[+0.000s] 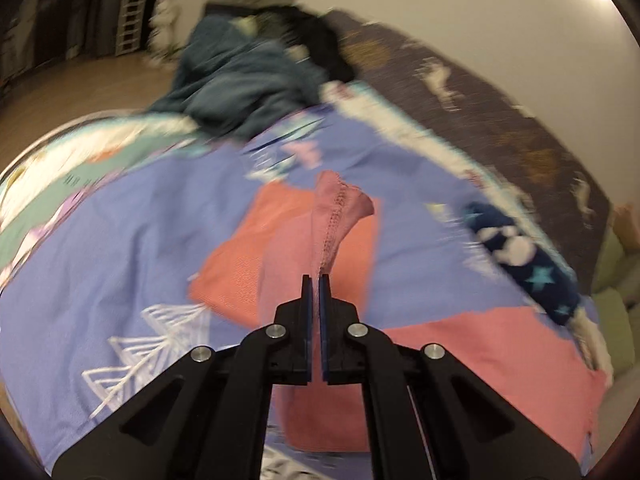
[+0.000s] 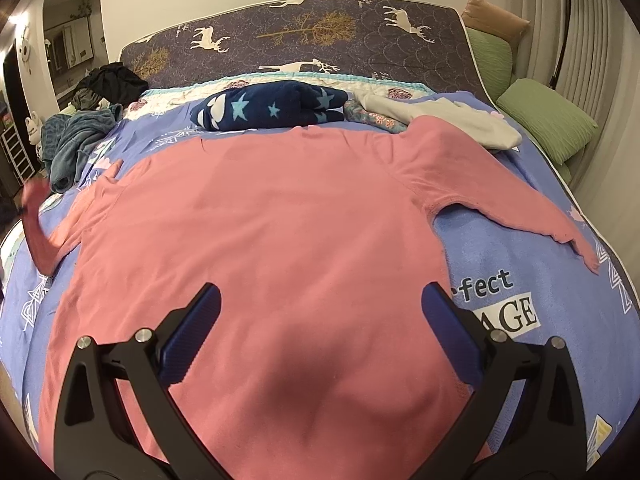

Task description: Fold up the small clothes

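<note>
A pink long-sleeved top (image 2: 272, 232) lies spread flat on the purple bedspread (image 2: 520, 248), its right sleeve (image 2: 520, 216) stretched out to the side. My left gripper (image 1: 316, 280) is shut on the cuff of the left sleeve (image 1: 340, 216) and holds it lifted above the bed; the raised sleeve also shows at the left edge of the right wrist view (image 2: 34, 224). My right gripper (image 2: 320, 304) is open and empty, hovering over the lower body of the top.
A navy star-print bundle (image 2: 272, 110) and a white garment (image 2: 448, 118) lie past the top's collar. A teal blanket (image 2: 76, 140) and dark clothes (image 2: 112, 80) sit at the bed's far left. Green pillows (image 2: 548, 120) line the right side. A patterned headboard (image 2: 320, 36) stands behind.
</note>
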